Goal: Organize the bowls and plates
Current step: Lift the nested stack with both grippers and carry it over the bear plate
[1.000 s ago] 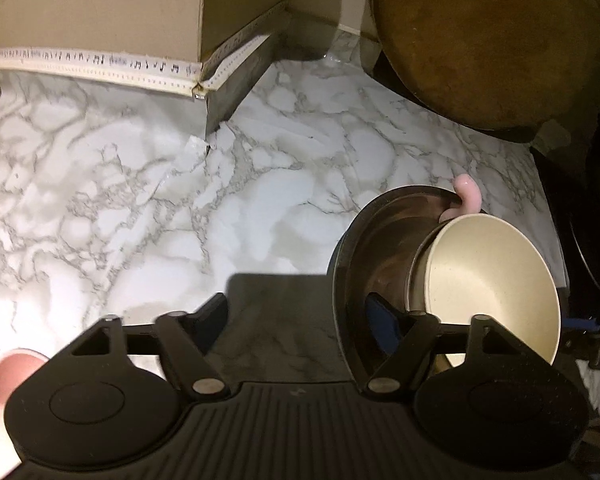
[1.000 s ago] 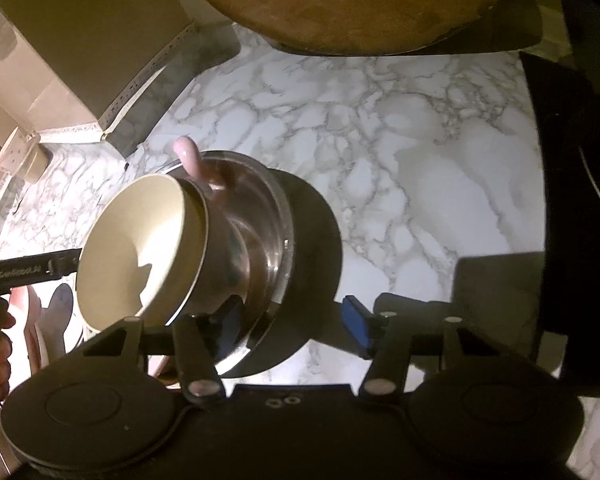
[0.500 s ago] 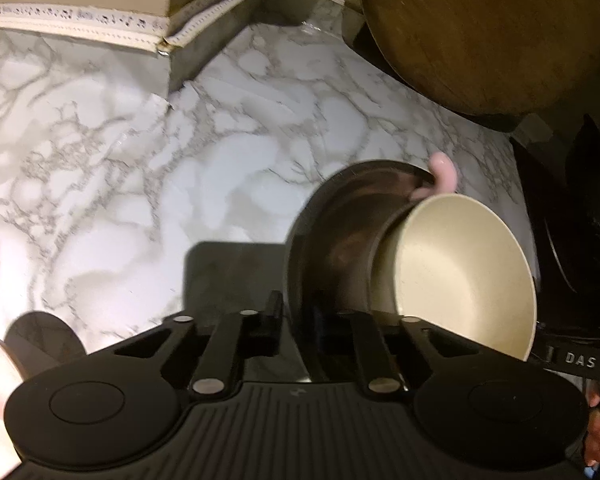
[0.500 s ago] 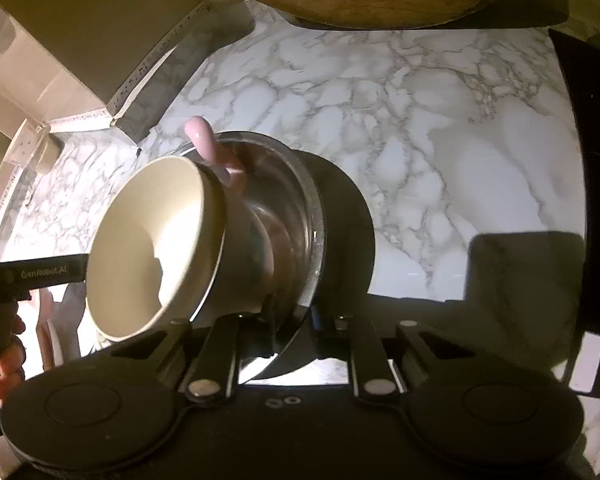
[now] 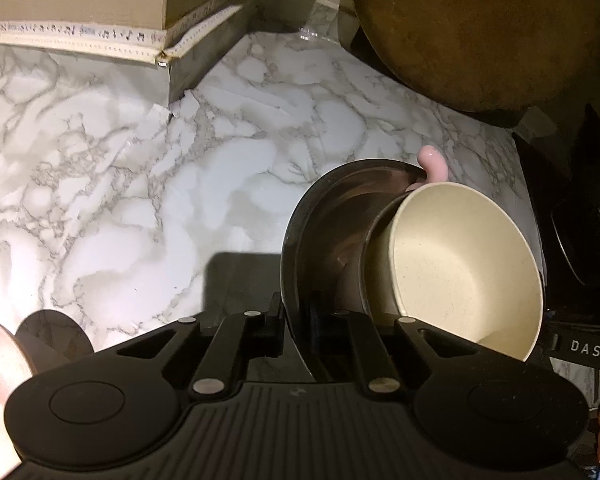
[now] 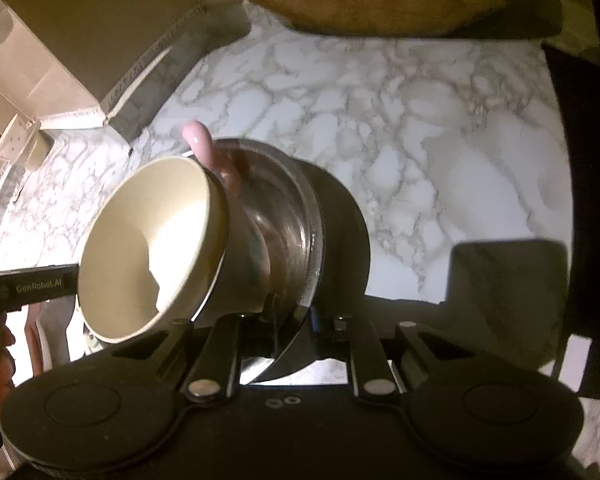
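1. The left claw [image 5: 298, 322] and right claw [image 6: 296, 320] each pinch the metal bowl's [image 5: 328, 224] rim.
2. The cream bowl [image 5: 460, 264] nests inside, tilted, above the marble counter [image 5: 180, 184].
3. Mid-carry, likely; next needs level lowering onto a stack.

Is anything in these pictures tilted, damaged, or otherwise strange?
Yes. The cream bowl sits tipped on its side inside the steel bowl, with a pink handle behind it. Both the left gripper and right gripper pinch the steel bowl's rim.
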Demonstrator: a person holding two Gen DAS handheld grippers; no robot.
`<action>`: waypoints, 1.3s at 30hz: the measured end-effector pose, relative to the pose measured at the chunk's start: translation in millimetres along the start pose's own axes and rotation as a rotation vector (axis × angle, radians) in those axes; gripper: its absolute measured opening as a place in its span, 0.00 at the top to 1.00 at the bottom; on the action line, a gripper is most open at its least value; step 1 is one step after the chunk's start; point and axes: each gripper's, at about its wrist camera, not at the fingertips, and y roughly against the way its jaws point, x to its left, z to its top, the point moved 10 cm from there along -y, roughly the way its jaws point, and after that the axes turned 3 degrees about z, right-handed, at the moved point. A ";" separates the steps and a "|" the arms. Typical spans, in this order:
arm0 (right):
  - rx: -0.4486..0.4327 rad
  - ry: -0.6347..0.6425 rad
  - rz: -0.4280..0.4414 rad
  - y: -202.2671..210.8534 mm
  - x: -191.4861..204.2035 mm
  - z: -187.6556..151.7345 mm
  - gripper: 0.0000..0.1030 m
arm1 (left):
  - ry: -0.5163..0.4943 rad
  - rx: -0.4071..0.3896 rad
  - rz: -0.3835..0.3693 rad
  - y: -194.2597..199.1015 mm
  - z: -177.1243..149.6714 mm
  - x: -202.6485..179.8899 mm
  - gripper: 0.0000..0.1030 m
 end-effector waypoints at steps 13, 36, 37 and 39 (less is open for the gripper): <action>-0.027 0.021 0.009 16.6 10.6 4.3 0.85 | 0.004 -0.035 0.006 22.5 2.5 -0.8 0.90; -0.055 0.163 0.083 47.2 106.7 6.8 0.85 | 0.127 -0.120 0.086 120.9 -15.0 65.9 0.90; -0.055 0.172 0.087 47.5 112.1 5.9 0.85 | 0.135 -0.124 0.090 125.7 -16.1 70.8 0.90; -0.057 0.188 0.098 48.1 124.1 5.1 0.85 | 0.152 -0.133 0.099 135.1 -18.9 80.4 0.90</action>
